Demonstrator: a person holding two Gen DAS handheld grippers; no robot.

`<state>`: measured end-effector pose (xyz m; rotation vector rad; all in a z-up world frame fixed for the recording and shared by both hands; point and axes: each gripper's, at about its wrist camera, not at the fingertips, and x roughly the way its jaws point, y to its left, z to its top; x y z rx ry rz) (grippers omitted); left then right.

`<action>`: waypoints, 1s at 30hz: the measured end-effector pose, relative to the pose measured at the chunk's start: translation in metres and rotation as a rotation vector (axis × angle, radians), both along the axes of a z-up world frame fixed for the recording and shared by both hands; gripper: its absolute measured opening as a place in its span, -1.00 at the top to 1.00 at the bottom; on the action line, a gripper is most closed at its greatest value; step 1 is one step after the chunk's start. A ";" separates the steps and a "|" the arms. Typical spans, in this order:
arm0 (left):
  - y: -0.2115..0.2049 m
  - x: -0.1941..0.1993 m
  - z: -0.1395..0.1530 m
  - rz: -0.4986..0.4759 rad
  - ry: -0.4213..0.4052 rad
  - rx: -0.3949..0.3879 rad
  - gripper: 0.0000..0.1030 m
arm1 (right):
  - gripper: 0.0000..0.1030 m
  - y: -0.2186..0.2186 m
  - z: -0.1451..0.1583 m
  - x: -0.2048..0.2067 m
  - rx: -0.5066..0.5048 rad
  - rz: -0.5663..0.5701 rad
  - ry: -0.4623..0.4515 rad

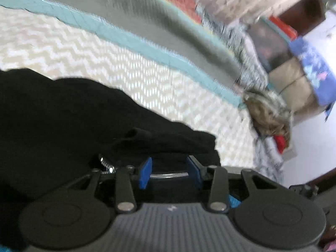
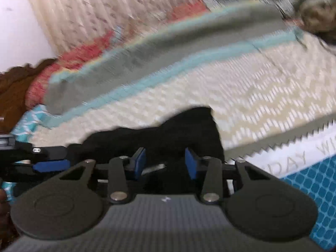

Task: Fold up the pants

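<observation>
Black pants (image 1: pixel 73 115) lie bunched on a cream zigzag bedspread (image 1: pixel 105 48). In the left wrist view my left gripper (image 1: pixel 171 172) has its blue pads (image 1: pixel 146 172) apart, right at the near edge of the pants. In the right wrist view my right gripper (image 2: pixel 166 163) also has its blue pads (image 2: pixel 192 163) apart, with the black pants (image 2: pixel 168 132) just beyond and between them. The left gripper (image 2: pixel 50 164) shows at the left edge of that view. Both views are blurred.
A grey and teal blanket band (image 1: pixel 147 25) runs across the bed behind the pants. A mottled furry bundle (image 1: pixel 268 113) and stacked boxes (image 1: pixel 294 84) lie at the far right. A white cloth with letters (image 2: pixel 294 157) and a blue patterned sheet (image 2: pixel 315 189) sit to my right.
</observation>
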<state>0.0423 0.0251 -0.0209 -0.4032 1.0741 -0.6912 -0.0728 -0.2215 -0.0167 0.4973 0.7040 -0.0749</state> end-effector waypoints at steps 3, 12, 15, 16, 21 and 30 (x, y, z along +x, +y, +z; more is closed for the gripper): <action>-0.017 0.019 -0.031 0.001 0.015 0.126 0.55 | 0.29 -0.001 -0.009 -0.002 0.001 0.001 -0.013; -0.004 0.019 -0.027 0.017 0.035 0.077 0.55 | -0.01 -0.009 0.014 -0.037 0.066 -0.015 -0.050; 0.025 -0.001 -0.012 0.046 0.011 0.011 0.32 | -0.07 -0.013 0.019 -0.052 0.124 -0.044 -0.070; 0.036 -0.006 -0.007 0.052 0.009 -0.016 0.32 | -0.07 -0.013 0.020 -0.055 0.143 -0.043 -0.075; 0.116 -0.048 0.015 0.130 -0.036 -0.127 0.12 | -0.10 0.007 0.027 -0.055 0.180 0.016 -0.077; 0.308 -0.100 0.013 0.710 -0.084 -0.211 -0.50 | -0.10 0.091 0.024 -0.021 0.154 0.227 0.000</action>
